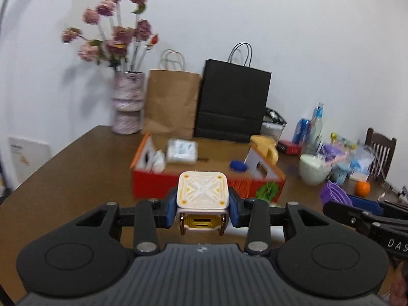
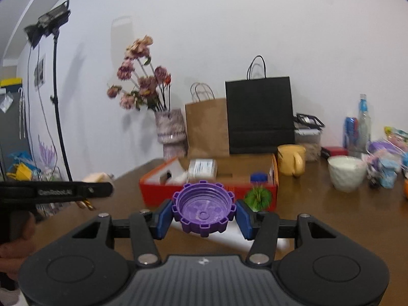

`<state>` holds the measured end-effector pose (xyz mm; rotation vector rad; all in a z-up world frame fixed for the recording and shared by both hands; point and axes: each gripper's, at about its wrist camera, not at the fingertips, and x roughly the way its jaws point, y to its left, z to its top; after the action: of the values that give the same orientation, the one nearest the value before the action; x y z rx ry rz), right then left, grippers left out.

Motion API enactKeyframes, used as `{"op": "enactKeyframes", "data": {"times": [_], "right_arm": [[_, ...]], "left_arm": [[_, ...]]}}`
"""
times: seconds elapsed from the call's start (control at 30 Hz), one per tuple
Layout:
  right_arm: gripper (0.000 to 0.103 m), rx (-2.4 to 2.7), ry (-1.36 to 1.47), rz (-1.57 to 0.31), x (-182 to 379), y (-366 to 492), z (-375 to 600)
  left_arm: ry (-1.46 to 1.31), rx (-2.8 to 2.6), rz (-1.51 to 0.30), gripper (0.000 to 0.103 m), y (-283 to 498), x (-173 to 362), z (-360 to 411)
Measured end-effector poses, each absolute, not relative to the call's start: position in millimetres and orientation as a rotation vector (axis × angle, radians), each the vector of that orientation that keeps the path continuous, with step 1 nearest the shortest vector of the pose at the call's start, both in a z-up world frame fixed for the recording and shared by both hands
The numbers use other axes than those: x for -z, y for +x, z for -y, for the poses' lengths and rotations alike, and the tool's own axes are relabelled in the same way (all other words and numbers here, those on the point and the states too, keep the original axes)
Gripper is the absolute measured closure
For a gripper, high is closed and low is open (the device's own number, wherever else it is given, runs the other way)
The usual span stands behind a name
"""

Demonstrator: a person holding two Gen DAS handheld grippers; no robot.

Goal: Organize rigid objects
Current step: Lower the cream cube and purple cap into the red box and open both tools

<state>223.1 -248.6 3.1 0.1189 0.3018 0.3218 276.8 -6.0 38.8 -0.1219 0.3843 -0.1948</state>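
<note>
— Charger cube (image 1: pixel 202 199): we hold it clamped in the left gripper (image 1: pixel 203 210), lower center, raised before the red box's (image 1: pixel 153 183) near edge.

— Purple cap (image 2: pixel 203 207): we hold it pinched in the right gripper (image 2: pixel 204 215); bare brown table (image 2: pixel 318 216) lies lower right.
</note>
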Motion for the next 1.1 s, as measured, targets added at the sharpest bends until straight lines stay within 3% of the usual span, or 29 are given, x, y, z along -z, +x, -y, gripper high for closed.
{"op": "enactKeyframes", "data": {"times": [0.3, 0.5, 0.73, 0.83, 0.87, 0.9, 1.1], "right_arm": [[0.051, -0.356, 0.174, -0.453, -42, 433, 260], [0.051, -0.302, 0.208, -0.634, -12, 568, 254], [0.051, -0.290, 0.232, -0.813, 45, 648, 243], [0.049, -0.281, 0.230, -0.838, 57, 657, 238], [0.040, -0.281, 0.217, -0.844, 60, 658, 235], [0.033, -0.280, 0.210, -0.845, 62, 657, 233], [0.032, -0.290, 0.199, -0.795, 40, 633, 233]], "left_arm": [[-0.106, 0.280, -0.558, 0.063, 474, -75, 36], [-0.087, 0.223, -0.711, 0.063, 591, -31, 60], [-0.051, 0.227, -0.856, 0.063, 646, 29, 77], [-0.087, 0.256, -0.877, 0.046, 650, 30, 71], [-0.075, 0.265, -0.857, 0.034, 647, 28, 71], [-0.057, 0.264, -0.842, 0.031, 644, 25, 71], [-0.005, 0.225, -0.794, 0.028, 618, 1, 64]]}}
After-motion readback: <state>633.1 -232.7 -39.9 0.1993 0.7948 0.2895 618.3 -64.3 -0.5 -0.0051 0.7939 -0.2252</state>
